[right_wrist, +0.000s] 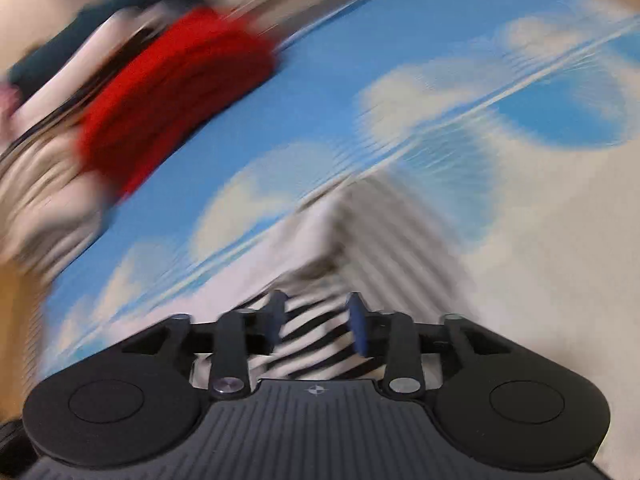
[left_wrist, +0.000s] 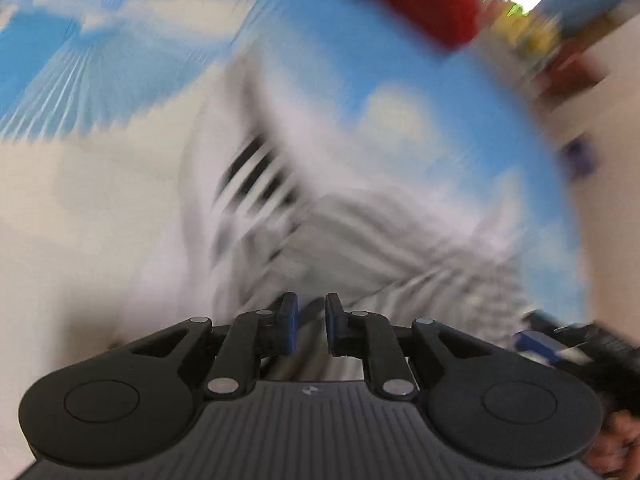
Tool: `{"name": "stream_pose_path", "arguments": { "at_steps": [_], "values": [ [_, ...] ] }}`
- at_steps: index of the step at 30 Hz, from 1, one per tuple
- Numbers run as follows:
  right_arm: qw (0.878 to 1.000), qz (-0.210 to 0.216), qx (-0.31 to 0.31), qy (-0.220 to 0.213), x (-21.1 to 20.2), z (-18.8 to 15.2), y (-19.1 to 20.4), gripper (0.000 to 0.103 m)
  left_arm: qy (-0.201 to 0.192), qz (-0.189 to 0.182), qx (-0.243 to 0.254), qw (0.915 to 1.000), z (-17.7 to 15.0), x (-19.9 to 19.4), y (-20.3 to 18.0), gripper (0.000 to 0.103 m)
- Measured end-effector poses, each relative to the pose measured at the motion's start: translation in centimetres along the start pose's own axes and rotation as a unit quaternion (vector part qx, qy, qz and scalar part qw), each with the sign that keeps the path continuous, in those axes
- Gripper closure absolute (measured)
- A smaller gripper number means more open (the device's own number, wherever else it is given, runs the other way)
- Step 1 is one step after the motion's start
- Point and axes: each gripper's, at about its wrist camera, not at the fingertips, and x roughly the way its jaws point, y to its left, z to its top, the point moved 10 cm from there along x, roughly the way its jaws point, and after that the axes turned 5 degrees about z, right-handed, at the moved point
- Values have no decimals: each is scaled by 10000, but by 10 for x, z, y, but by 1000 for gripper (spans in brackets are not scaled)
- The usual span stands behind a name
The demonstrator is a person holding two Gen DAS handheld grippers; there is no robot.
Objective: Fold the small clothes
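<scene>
Both views are badly blurred. Our left claw [left_wrist: 311, 322] shows a narrow gap between its blue pads [left_wrist: 291, 322], with striped cloth [left_wrist: 352, 224] running through the gap; we cannot tell if the pads press on it. Our right claw [right_wrist: 316, 322] stands wider, pads apart, the black-and-white striped cloth [right_wrist: 316, 332] between them. The cloth lies on a blue sheet with white clouds [right_wrist: 320, 92]. A red cloth [right_wrist: 176, 92] sits at the sheet's far edge.

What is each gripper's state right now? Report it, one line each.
Left gripper: jaws open only slightly, over the striped garment, pads not pressing it.
Right gripper: jaws open wider, striped garment showing between them, not gripped.
</scene>
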Motion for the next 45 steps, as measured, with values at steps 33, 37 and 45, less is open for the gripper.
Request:
{"name": "stream_pose_path", "arguments": {
  "at_steps": [33,37,45],
  "values": [
    [9804,-885,-1334,-1149,-149,-44,7,61,-1202,287,894,9883,-132,-154,-30,75],
    [9735,-948,-1561,-1378,-194,-75,-6,61,-1631,371,975,9811,-173,-210,-16,67],
    [9680,-1389,-1526,-1429,-227,-151,-62,61,-1489,1120,681,9801,-246,-196,46,64]
  ]
}}
